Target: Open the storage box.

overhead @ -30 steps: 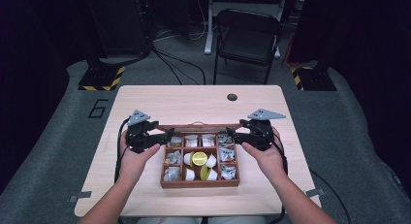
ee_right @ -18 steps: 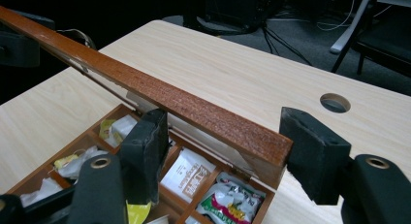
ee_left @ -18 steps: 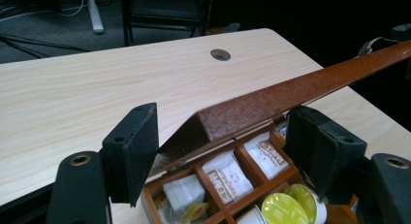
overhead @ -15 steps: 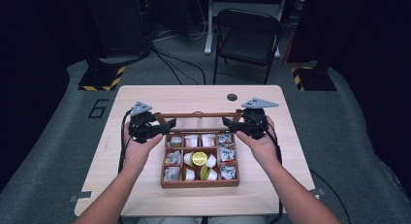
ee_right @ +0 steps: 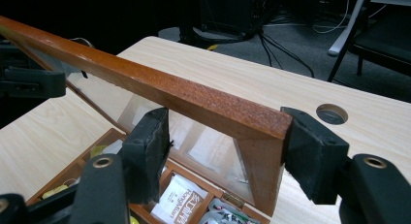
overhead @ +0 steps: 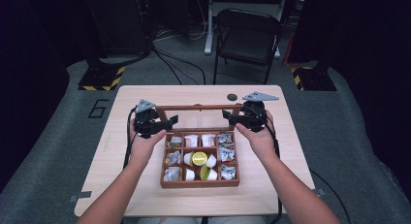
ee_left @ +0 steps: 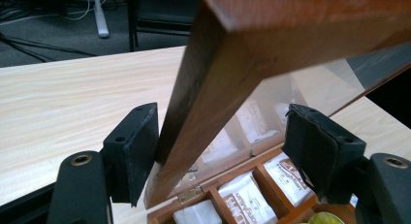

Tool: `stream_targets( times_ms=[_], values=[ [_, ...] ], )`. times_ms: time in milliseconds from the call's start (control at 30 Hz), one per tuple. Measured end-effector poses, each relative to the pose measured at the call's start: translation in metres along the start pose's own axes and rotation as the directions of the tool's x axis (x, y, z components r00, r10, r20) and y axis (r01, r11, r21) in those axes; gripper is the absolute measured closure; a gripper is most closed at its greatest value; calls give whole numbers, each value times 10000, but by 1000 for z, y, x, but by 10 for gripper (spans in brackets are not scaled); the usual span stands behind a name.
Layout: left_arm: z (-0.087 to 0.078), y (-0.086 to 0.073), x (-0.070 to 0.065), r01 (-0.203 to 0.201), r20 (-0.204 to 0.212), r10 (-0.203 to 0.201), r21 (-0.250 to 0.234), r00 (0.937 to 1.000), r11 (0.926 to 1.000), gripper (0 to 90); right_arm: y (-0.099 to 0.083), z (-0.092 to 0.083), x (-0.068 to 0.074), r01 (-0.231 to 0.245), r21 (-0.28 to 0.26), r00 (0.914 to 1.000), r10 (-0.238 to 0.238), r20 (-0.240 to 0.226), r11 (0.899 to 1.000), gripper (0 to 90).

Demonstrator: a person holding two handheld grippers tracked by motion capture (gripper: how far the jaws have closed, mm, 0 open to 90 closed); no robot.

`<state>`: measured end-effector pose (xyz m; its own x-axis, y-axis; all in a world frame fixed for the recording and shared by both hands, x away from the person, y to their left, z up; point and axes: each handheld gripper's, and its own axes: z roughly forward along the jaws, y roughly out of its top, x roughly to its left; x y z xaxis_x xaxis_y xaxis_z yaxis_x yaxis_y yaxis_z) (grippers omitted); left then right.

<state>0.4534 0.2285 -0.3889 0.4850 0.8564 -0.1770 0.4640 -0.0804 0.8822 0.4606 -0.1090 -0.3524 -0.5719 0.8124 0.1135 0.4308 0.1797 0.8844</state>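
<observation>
A wooden box (overhead: 199, 184) with several compartments of tea bags and small cups sits at the table's middle. Its glass-paned lid (overhead: 198, 107) stands swung up on rear hinges (ee_left: 190, 195). My left gripper (overhead: 170, 123) straddles the lid's left side rail (ee_left: 203, 103). One pad (ee_left: 138, 151) touches the wood and the other stands apart, so the jaws are open. My right gripper (overhead: 228, 116) straddles the lid's right corner (ee_right: 257, 136). Its outer pad (ee_right: 310, 151) rests against the rail's end, the inner pad is clear of it, and the jaws are open.
The light wooden table (overhead: 291, 175) has a round hole (overhead: 232, 97) just behind the right gripper. A black folding chair (overhead: 247, 35) stands beyond the far edge. Cables and striped stand bases (overhead: 99, 78) lie on the grey floor.
Both grippers have moved away from the person, toward the table's far side. The lid's front rail has risen with them, from low over the box to well above it.
</observation>
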Motion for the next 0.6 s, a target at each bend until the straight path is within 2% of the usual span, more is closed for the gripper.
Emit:
stream_targets(
  times_ms=[233,467,600],
  values=[
    [7,-1,2,65,-142,-69,-279,9999,9996,288,-3,10,-7,-104,-17,9999,104,17,9999,348],
    [14,-3,5,37,-163,-38,-121,9999,9999,293,-16,24,-15,-314,83,9995,314,35,9995,348],
    [17,-4,7,125,-185,-129,-214,9997,9997,293,-23,32,-19,-470,32,9989,470,-39,9989,350]
  ],
)
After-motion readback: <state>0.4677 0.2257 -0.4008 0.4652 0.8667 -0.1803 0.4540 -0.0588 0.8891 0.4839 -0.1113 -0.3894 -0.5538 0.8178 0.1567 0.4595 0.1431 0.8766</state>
